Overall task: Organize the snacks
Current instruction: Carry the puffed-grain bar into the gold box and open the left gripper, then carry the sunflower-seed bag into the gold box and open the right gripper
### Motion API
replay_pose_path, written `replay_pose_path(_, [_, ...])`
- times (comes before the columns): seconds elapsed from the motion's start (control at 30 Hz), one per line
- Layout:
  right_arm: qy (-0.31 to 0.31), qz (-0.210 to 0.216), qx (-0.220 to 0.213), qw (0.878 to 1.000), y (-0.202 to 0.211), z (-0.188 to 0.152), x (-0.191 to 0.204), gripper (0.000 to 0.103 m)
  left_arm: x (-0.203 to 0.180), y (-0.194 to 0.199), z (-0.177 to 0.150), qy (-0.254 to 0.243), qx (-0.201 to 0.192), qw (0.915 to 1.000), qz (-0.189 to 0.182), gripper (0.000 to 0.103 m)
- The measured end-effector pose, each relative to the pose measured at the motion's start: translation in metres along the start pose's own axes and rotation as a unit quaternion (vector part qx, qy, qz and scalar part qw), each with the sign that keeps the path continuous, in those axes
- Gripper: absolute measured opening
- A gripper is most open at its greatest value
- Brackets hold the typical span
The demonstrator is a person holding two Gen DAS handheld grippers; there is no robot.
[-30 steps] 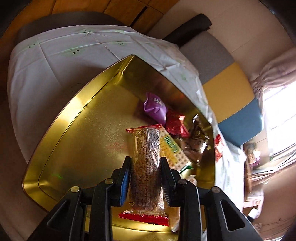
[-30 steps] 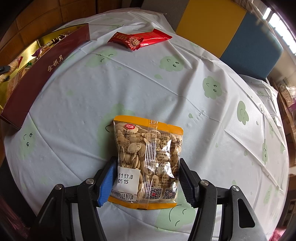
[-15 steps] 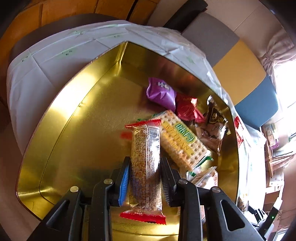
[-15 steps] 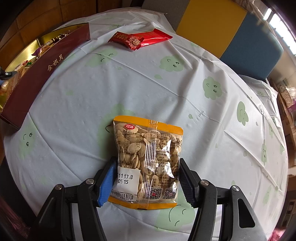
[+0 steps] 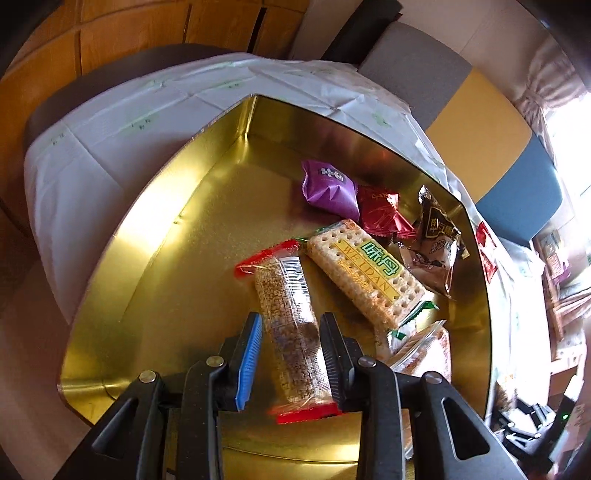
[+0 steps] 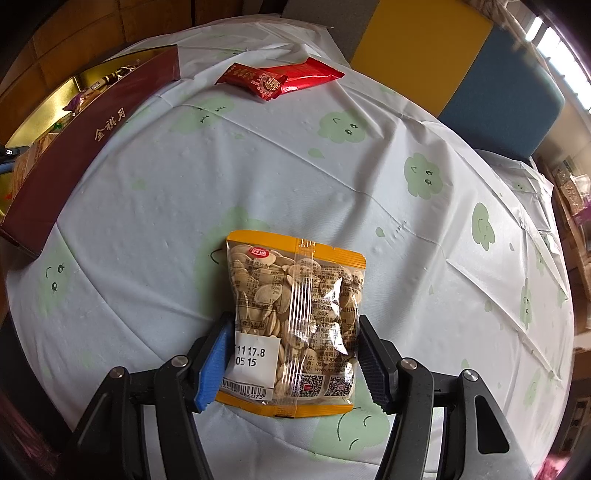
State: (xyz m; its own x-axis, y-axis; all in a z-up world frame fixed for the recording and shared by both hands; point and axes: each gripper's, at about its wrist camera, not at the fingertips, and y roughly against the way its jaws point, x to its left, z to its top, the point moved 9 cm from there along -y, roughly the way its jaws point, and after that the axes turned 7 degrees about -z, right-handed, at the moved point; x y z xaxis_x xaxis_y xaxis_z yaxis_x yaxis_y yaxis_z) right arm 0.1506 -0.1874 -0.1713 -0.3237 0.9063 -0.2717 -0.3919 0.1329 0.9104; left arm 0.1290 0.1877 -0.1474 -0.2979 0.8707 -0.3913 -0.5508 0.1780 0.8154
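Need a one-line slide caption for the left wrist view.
Left claw opening around a sesame bar over the gold tin, beside a cracker pack.

Cracker pack [image 5: 365, 271]: "WEIDAN" in gold letters, beside green Chinese characters.
Seed bag [image 6: 293, 325] sticker: "11 17.8" over "05 15"; barcode and two QR codes below.
Box [image 6: 74, 147] side: gold characters "金秋月".
Purple pack [image 5: 328, 186]: white characters, unreadable.

A table is covered with a white cloth [image 6: 258, 177] that has green cloud faces on it. Behind the table stands a bench with grey [image 5: 413, 70], yellow [image 6: 417, 48] and blue [image 6: 506, 92] parts. Wooden panels [image 5: 147, 29] fill the wall. Bright light comes through a window [image 5: 569, 122] beside a pale curtain [image 5: 546, 81].
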Motion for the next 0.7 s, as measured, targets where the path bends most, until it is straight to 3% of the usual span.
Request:
replay_pose_path(0.3, [0.007, -0.005, -0.004, 1.0, 0.002, -0.001, 0.001, 0.062, -0.018, 0.025, -0.004, -0.097, -0.053, 0.993, 0.041, 0.032])
replay_pose_path(0.7, [0.011, -0.013, -0.009, 1.0, 0.003, 0.0, 0.001, 0.062, -0.038, 0.05, -0.012, -0.145, -0.088, 0.9845, 0.045, 0.033])
